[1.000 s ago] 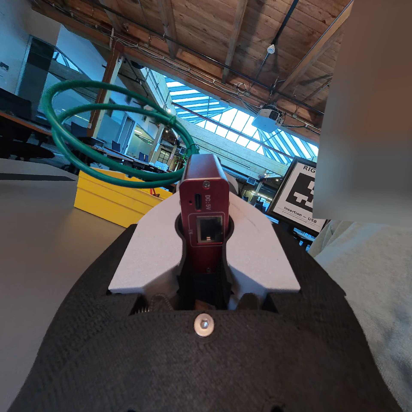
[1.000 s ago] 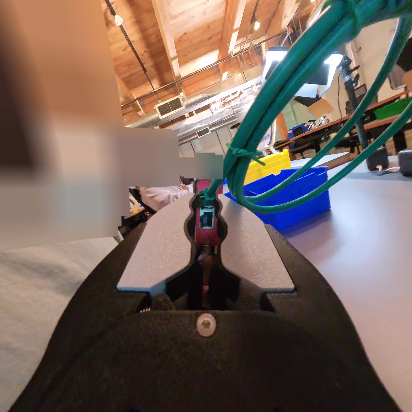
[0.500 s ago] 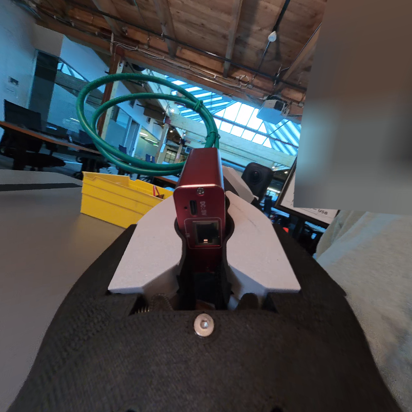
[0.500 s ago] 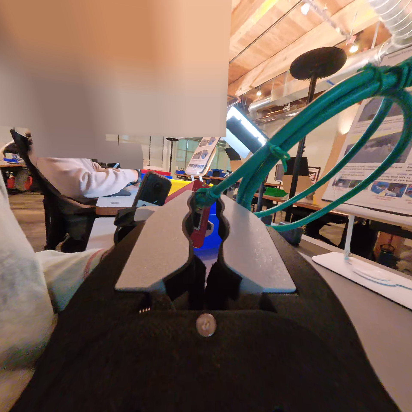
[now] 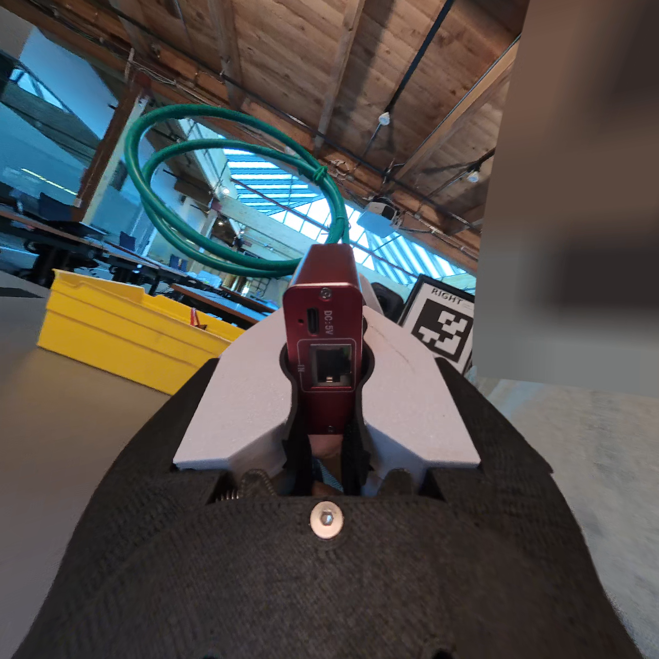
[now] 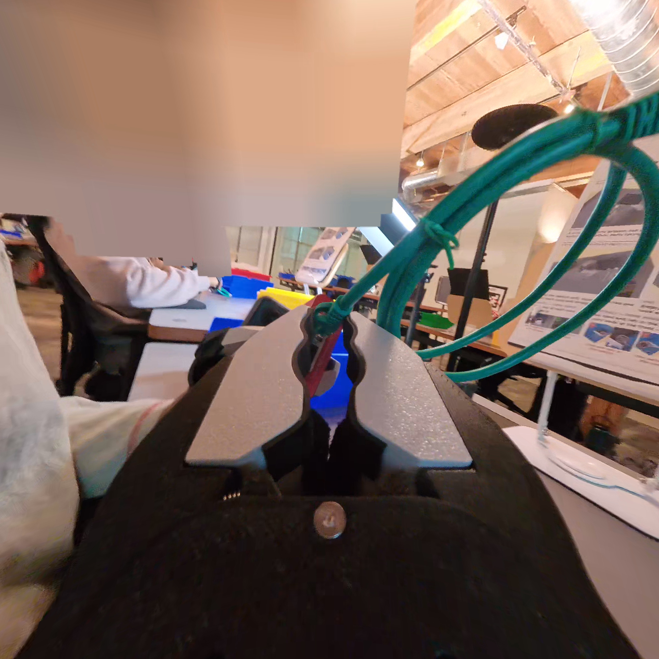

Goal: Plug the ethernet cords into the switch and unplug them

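Ethernet cord (image 5: 199, 228), green and tied in a coil, hangs in the air above the counter (image 5: 53, 410), its loop swinging free beyond the red switch (image 5: 322, 342). That coil is the largest risk: its weight and spring could lever on the plug end, twist the connector and jam it or drag it out at an angle. It could also catch on the yellow bin (image 5: 117, 331) behind it.

Next comes the switch itself. The left tongs (image 5: 326, 360) are clamped narrow around its body, an empty port facing the camera, the cord running out of the far end. If the pinch is loose, a sideways pull would likely rotate the box in the grip.

Smallest is the plug. In the right wrist view the right tongs (image 6: 326, 342) are closed narrow on the cord's (image 6: 481, 221) booted end just beside the switch (image 6: 322, 360). Whether the plug is seated cannot be told. A pinch on the boot instead of the latch tab could leave it locked, and pulling then strains the cable.
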A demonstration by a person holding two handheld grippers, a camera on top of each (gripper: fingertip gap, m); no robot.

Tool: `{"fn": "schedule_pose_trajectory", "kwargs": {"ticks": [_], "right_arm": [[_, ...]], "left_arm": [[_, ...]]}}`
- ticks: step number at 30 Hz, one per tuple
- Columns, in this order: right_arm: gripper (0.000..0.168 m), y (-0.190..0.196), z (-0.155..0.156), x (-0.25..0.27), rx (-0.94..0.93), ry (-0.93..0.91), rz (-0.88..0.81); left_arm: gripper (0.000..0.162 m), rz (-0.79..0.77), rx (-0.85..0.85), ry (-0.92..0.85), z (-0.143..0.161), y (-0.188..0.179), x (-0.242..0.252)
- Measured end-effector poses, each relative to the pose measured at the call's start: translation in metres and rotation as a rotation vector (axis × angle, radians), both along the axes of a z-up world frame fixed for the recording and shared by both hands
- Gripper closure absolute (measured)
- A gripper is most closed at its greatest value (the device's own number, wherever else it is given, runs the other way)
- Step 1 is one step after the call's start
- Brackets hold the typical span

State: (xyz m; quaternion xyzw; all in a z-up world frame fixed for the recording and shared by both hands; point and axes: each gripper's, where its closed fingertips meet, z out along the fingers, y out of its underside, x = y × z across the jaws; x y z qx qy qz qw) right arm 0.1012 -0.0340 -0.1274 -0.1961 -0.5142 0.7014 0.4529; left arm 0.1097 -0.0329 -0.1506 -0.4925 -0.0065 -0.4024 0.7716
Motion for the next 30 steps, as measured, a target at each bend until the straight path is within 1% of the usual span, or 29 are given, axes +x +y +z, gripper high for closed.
{"fn": "schedule_pose_trajectory", "kwargs": {"ticks": [1,2,3,4,5,7,10,13,15,18,20,24,28,30], "right_arm": [[0.153,0.002,0.005,0.002,-0.043,0.014,0.009],[0.155,0.024,0.019,0.007,-0.171,0.075,-0.038],[0.155,0.049,0.034,0.021,-0.286,0.141,-0.013],[0.155,0.069,0.043,0.032,-0.324,0.166,0.006],[0.155,0.077,0.043,0.035,-0.269,0.121,0.002],[0.155,0.090,0.036,0.035,-0.142,0.029,-0.105],[0.155,0.122,0.027,0.043,-0.123,-0.104,-0.222],[0.155,0.166,0.011,0.060,-0.063,-0.209,-0.463],[0.155,0.191,0.006,0.078,-0.078,-0.259,-0.572],[0.155,0.230,0.003,0.110,-0.162,-0.297,-0.716],[0.155,0.257,-0.009,0.127,-0.206,-0.352,-0.833],[0.155,0.293,-0.053,0.143,-0.233,-0.562,-1.019],[0.154,0.311,-0.097,0.143,-0.249,-0.752,-1.091],[0.154,0.310,-0.121,0.139,-0.241,-0.895,-1.090]], "left_arm": [[0.134,0.002,0.004,-0.021,0.000,-0.001,-0.003],[0.134,-0.004,0.055,-0.063,0.004,-0.010,-0.010],[0.134,-0.010,0.121,-0.148,0.011,-0.022,-0.023],[0.134,-0.006,0.169,-0.212,0.016,-0.029,-0.035],[0.133,-0.001,0.176,-0.239,0.016,-0.030,-0.041],[0.133,0.021,0.124,-0.195,0.012,-0.020,-0.037],[0.134,0.045,0.066,-0.074,0.006,-0.012,-0.022],[0.134,0.058,0.049,-0.078,0.003,-0.011,-0.023],[0.134,0.045,0.041,-0.111,0.002,-0.010,-0.026],[0.134,0.029,0.040,-0.132,0.002,-0.010,-0.026],[0.134,0.021,0.022,-0.142,0.000,-0.008,-0.026],[0.133,0.037,0.001,-0.106,-0.003,-0.005,-0.024],[0.134,0.061,-0.028,-0.056,-0.007,-0.001,-0.020],[0.134,0.076,-0.050,-0.024,-0.010,0.002,-0.018]]}}
